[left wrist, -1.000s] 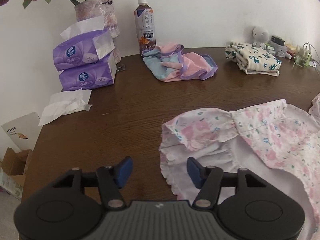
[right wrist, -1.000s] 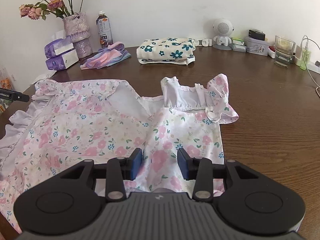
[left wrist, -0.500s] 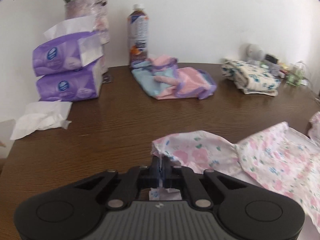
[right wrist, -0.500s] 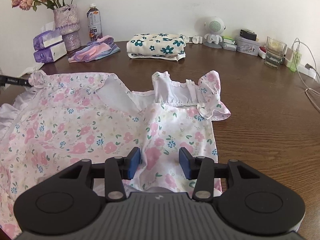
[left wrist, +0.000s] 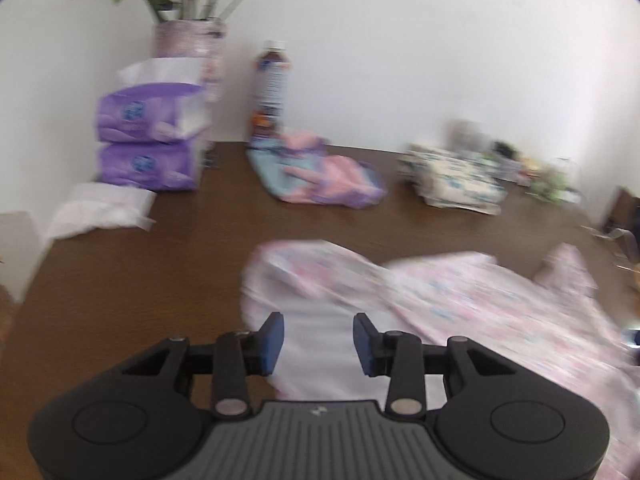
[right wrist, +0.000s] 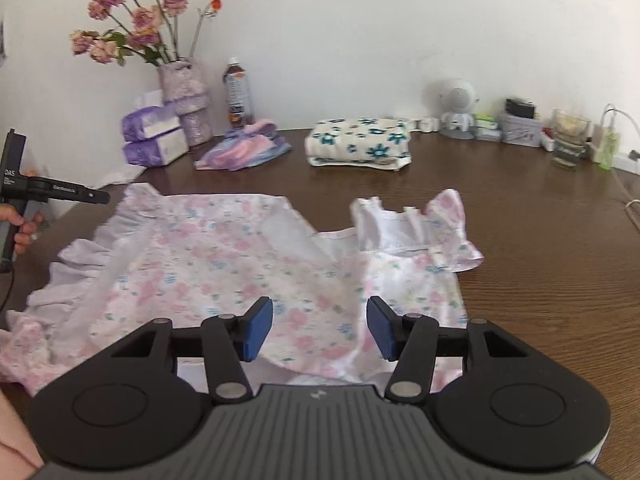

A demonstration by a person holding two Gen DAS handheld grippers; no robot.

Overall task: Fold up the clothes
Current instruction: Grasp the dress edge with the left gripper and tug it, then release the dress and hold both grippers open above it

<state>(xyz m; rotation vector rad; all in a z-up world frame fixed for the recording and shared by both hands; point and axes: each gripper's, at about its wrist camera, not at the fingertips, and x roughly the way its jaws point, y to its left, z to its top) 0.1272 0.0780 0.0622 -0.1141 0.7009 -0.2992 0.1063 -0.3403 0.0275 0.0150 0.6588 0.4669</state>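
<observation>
A: Dress?
B: Floral dress (right wrist: pixel 224 264) spread flat on the brown table (right wrist: pixel 540 248), in front of the vase (right wrist: pixel 186 100).
A: Grippers?
B: Left gripper (left wrist: pixel 318 340) opening, right gripper (right wrist: pixel 320 328) opening, both above the dress, pinching nothing.

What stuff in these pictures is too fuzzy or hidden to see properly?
- Bottle label: left wrist view, motion blur smears the writing.
- Small things at the table's far right: left wrist view, blurred.
- Floral dress near hem: right wrist view, hidden behind the right gripper.
- Person's hand: right wrist view, cut off by the left edge.
</observation>
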